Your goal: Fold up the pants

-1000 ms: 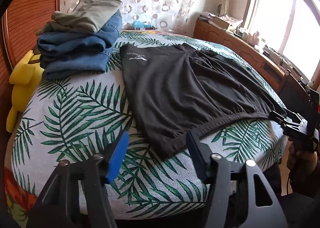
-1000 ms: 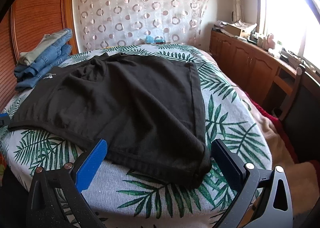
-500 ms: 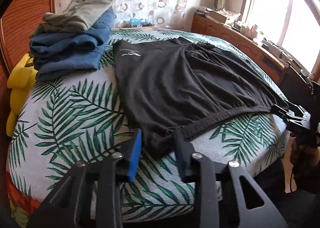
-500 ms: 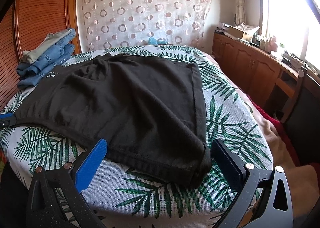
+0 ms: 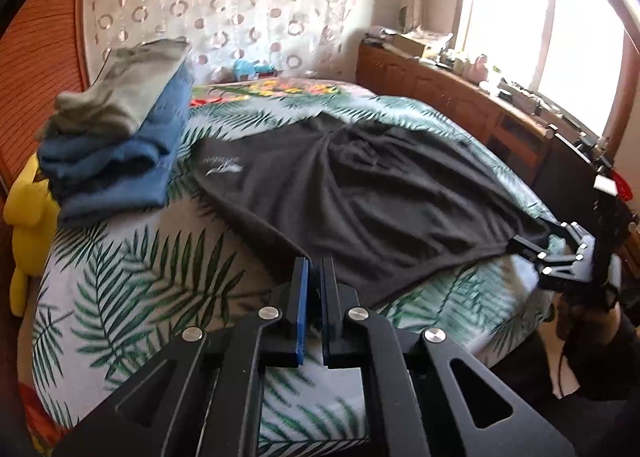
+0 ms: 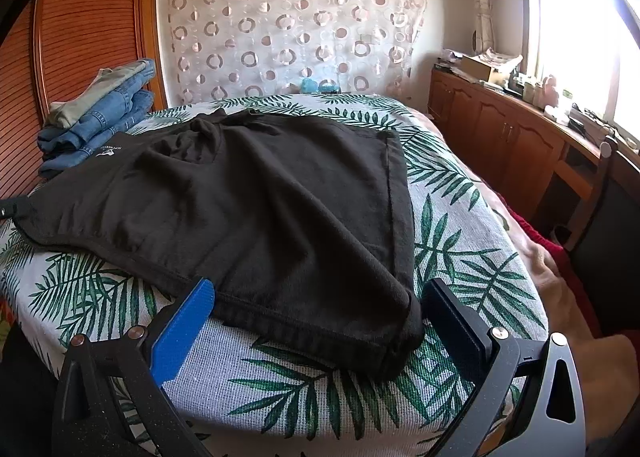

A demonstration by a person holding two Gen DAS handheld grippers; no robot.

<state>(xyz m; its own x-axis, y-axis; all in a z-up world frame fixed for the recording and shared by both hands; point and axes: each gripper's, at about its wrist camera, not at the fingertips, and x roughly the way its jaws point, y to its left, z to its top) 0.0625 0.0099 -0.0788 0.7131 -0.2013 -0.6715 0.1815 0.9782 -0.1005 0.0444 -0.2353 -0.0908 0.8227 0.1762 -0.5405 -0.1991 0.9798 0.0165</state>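
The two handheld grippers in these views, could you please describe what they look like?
Both are matte black with cut-out triangular openings and silver round screw heads. The left gripper has flat blue pads on its fingers. The right gripper shows one bright blue ribbed pad; its other finger looks dark. No cables or sleeves are clearly visible.

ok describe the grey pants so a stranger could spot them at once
Look at the bed, far left corner by the wooden wall. A folded stack sits there; the grey pants are its top layer, the only pale grey piece above blue jeans.
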